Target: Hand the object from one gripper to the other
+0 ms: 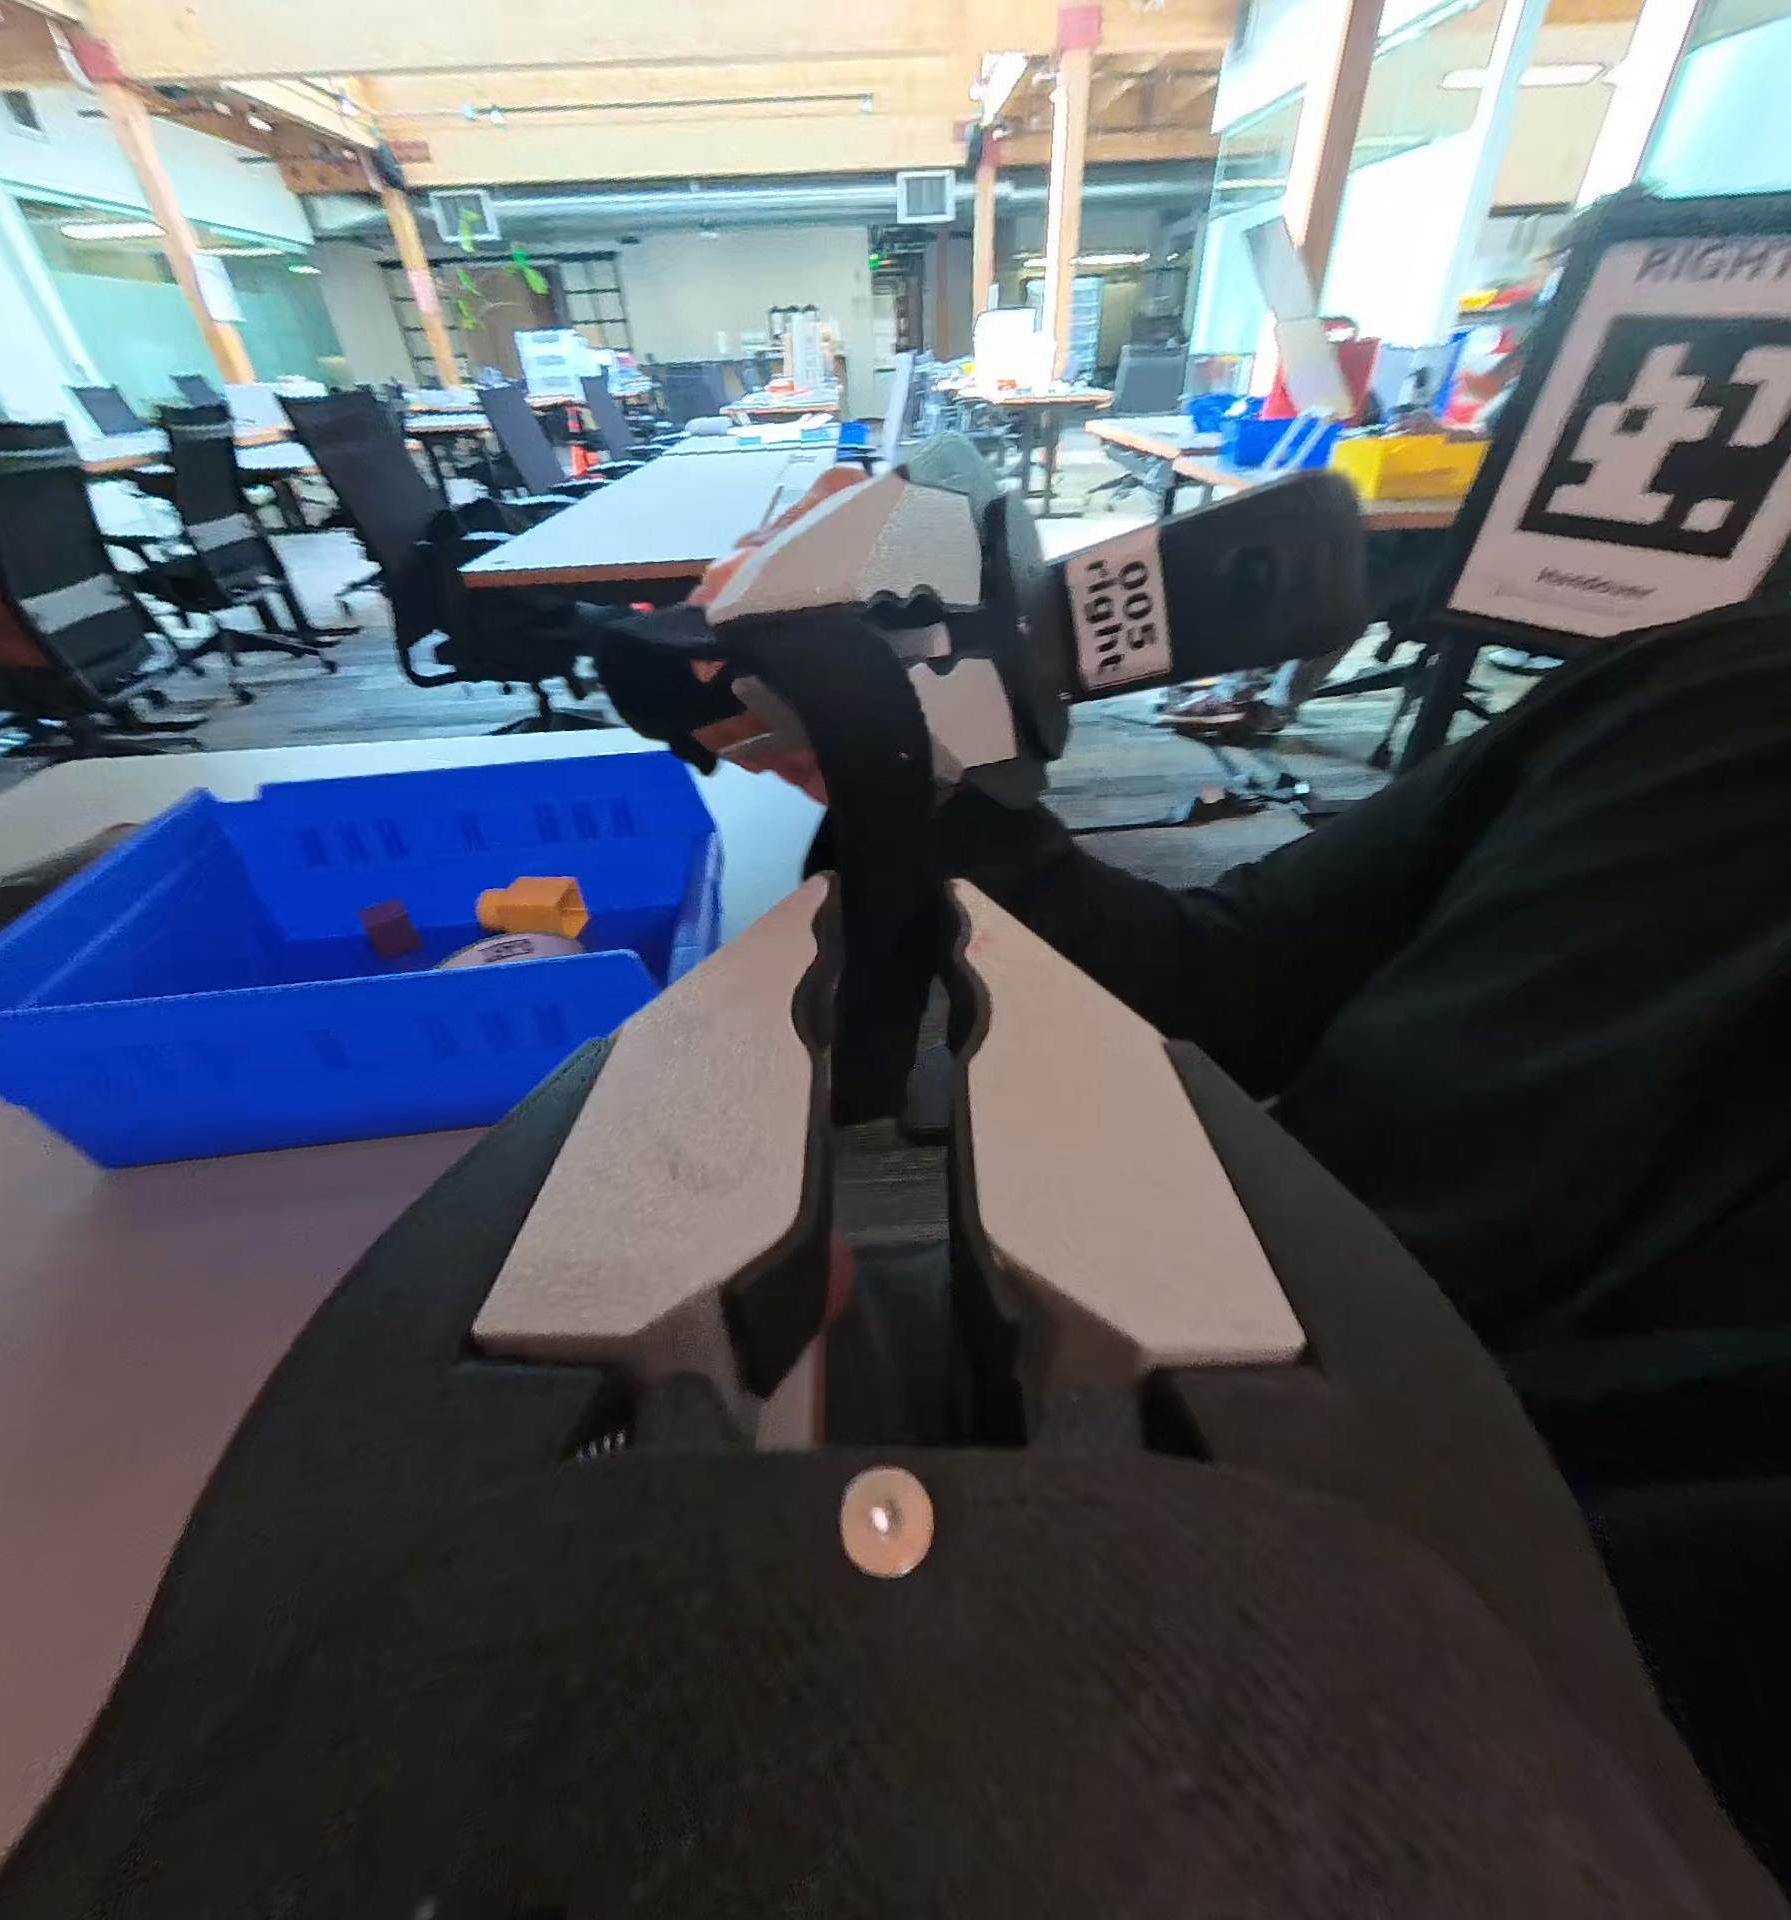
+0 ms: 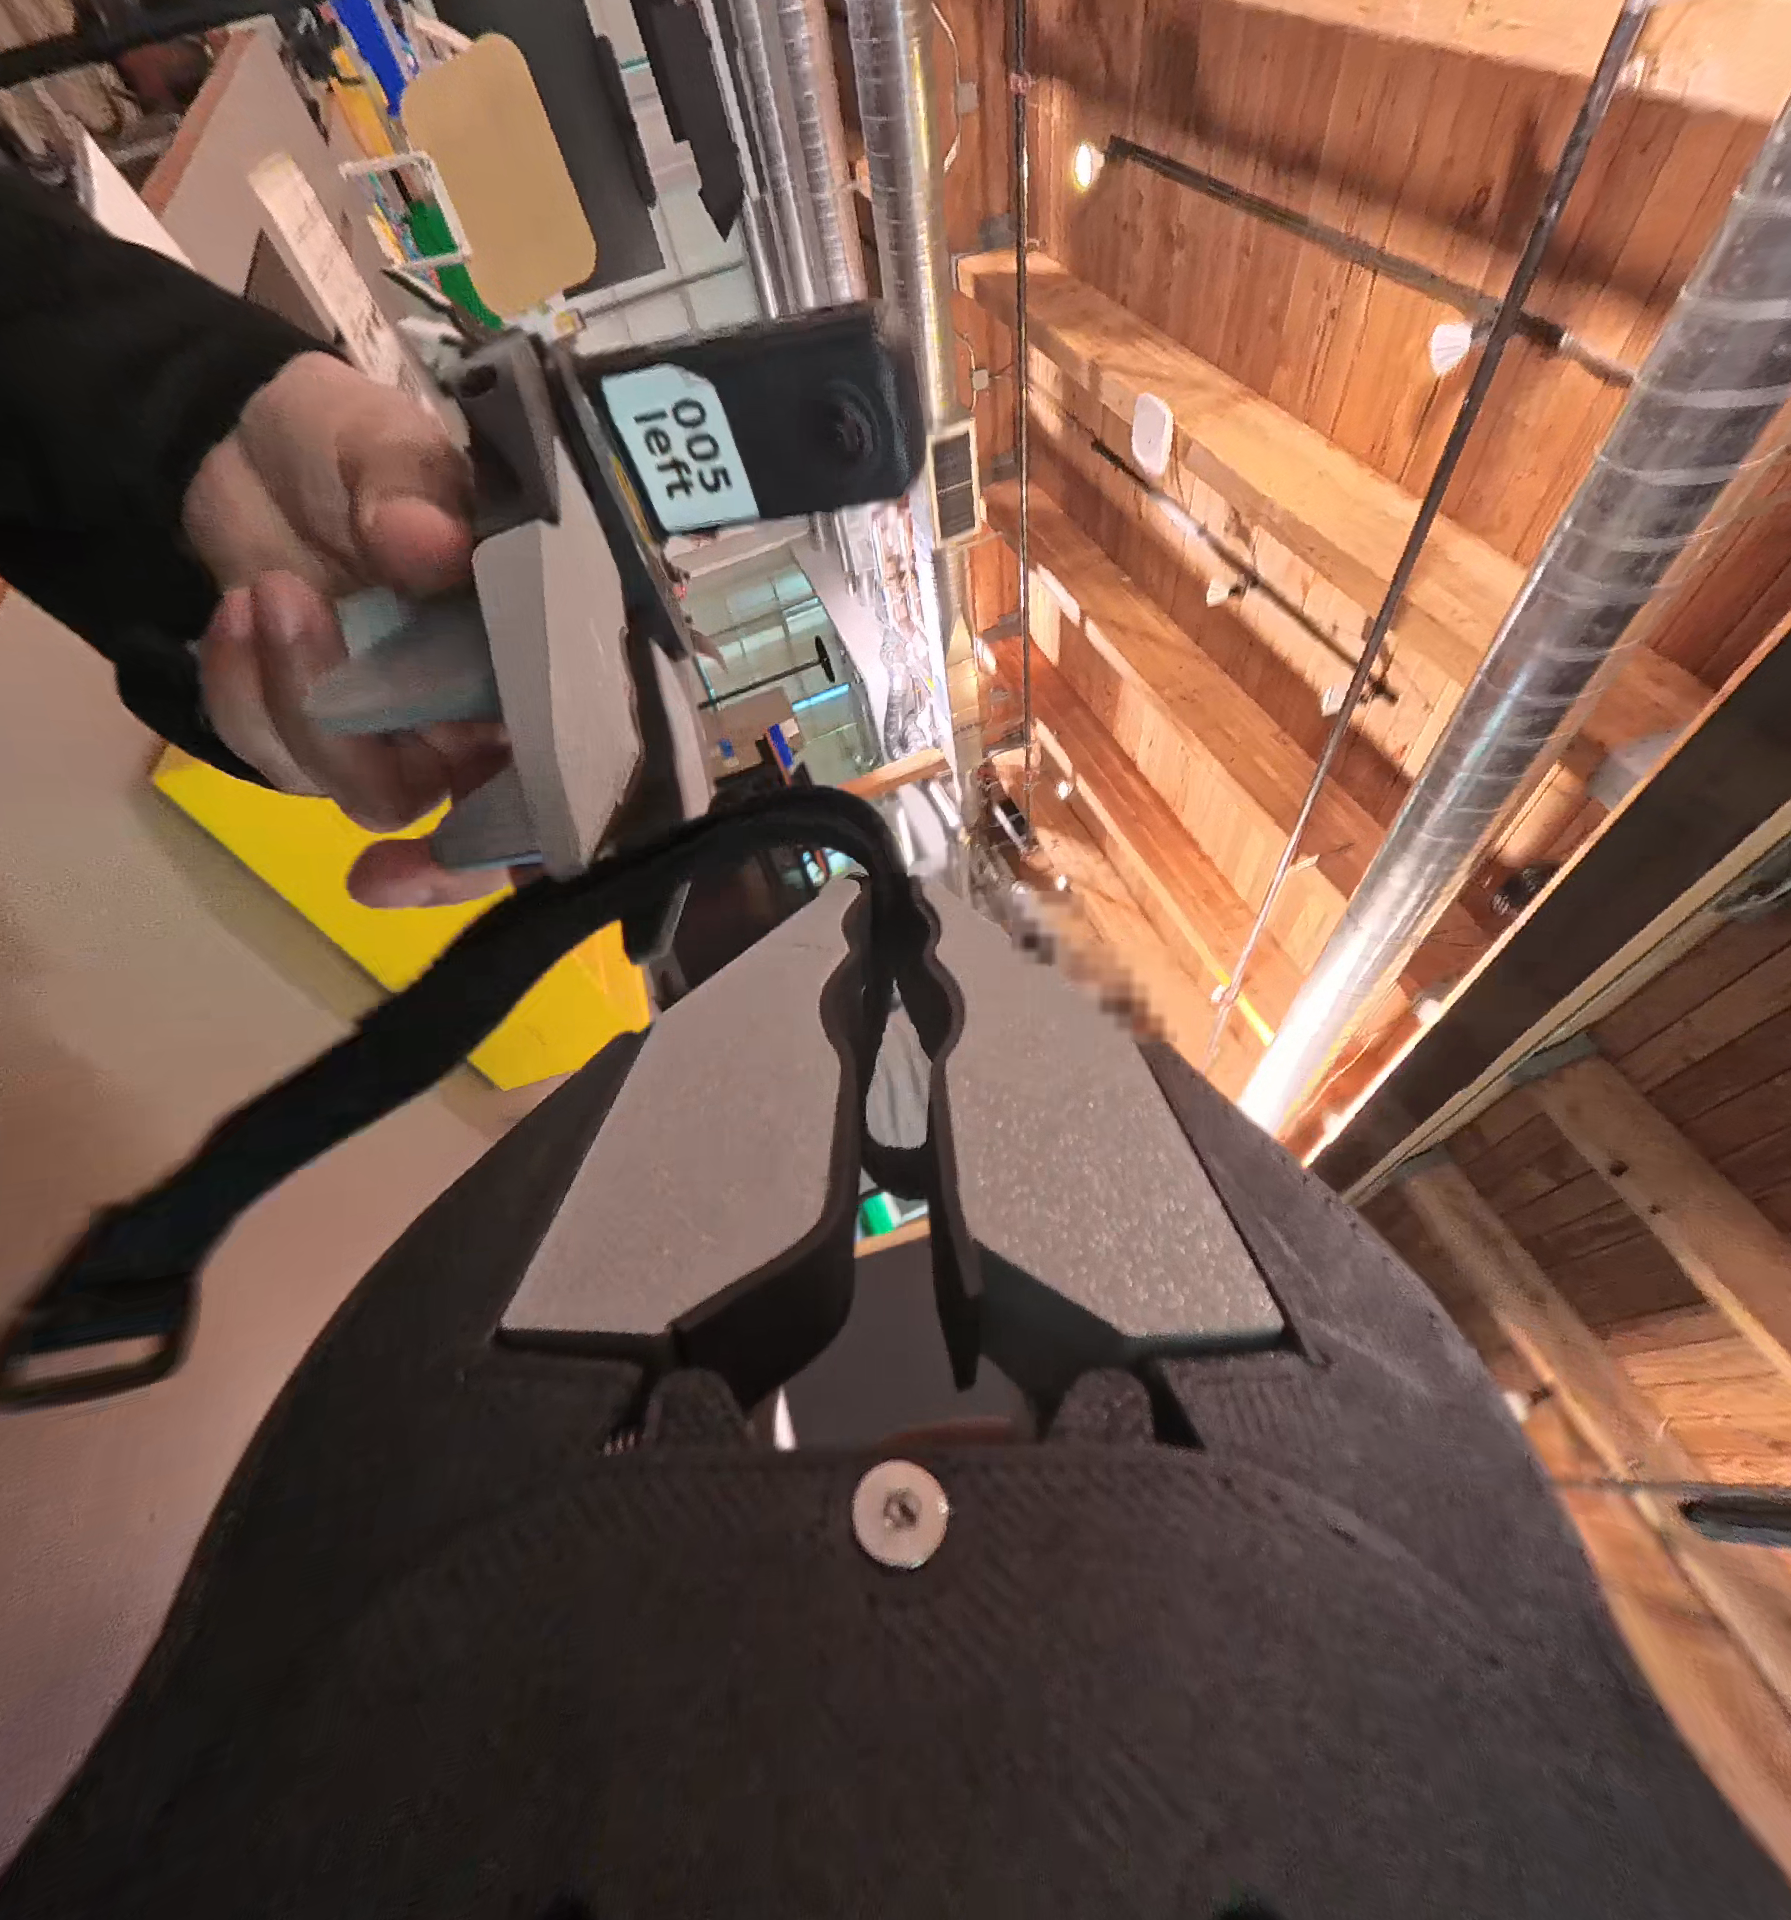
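Note:
A black strap (image 1: 875, 790) with a metal buckle (image 2: 80, 1340) at its loose end hangs between both grippers above the table. My left gripper (image 1: 889, 904) is shut on the strap's lower part. My right gripper (image 2: 886, 920) is shut on another part of the strap (image 2: 455, 997). In the left wrist view the right gripper (image 1: 740, 665) sits just above and beyond the left one, with the strap looped over it. In the right wrist view a hand (image 2: 330, 520) holds the left gripper, whose grey finger (image 2: 558, 675) is close above the strap.
A blue bin (image 1: 247, 1039) on the grey table (image 1: 91, 1351) holds an orange piece (image 1: 532, 906) and a purple cube (image 1: 390, 925). A dark sleeve (image 1: 1493, 935) fills the right. A black-and-white marker board (image 1: 1649, 436) stands behind. A yellow bin (image 2: 278, 852) lies below the hand. The tips of one gripper are about 5 cm away from the tips of the other.

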A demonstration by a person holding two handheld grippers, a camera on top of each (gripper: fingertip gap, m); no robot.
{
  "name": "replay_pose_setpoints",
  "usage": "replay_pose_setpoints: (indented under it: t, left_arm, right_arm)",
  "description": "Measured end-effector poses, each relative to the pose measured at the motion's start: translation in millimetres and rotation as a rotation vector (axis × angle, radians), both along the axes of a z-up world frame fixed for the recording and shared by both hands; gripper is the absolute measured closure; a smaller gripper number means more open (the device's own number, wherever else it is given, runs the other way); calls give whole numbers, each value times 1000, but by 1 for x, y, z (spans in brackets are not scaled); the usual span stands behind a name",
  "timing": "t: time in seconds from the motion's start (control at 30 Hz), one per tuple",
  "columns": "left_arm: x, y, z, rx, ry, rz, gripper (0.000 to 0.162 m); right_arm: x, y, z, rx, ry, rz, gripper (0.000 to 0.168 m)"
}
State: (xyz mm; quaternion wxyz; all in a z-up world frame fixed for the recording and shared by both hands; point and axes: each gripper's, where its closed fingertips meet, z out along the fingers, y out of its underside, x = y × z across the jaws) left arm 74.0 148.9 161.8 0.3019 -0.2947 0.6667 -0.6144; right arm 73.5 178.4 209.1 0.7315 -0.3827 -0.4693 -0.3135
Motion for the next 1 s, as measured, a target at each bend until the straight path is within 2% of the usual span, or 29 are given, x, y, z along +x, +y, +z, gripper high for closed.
replay_pose_setpoints:
  t: [0.13, 0.3, 0.4, 0.57, 0.63, 0.73, 0.87, 0.93, 0.97, 1.0]
  left_arm:
    - [7, 27, 9, 166, -133, 193, 157]
    - [12, 63, 23, 433, -289, 490, 158]
    - [15, 71, 27, 564, -383, 586, 159]
    - [18, 73, 35, 809, -584, 708, 158]
    - [18, 69, 37, 814, -616, 714, 158]
    - [21, 61, 31, 717, -560, 639, 159]
    - [22, 51, 28, 551, -501, 535, 159]
    - [24, 43, 21, 485, -453, 463, 159]
    - [26, 41, 17, 472, -431, 441, 159]
    - [28, 41, 13, 476, -410, 434, 158]
  right_arm:
    - [13, 8, -5, -195, 182, 24, 164]
    - [24, 5, -6, -483, 499, 230, 149]
    - [31, 4, 2, -570, 669, 333, 149]
    - [34, -2, 3, -690, 801, 446, 138]
    - [32, 0, 0, -763, 852, 481, 127]
    - [25, 2, -5, -812, 856, 517, 122]
    - [14, 7, -12, -763, 764, 471, 115]
    - [9, 9, -10, -662, 687, 436, 112]
    - [6, 7, -7, -610, 650, 437, 132]
    - [4, 6, -4, -560, 622, 428, 159]
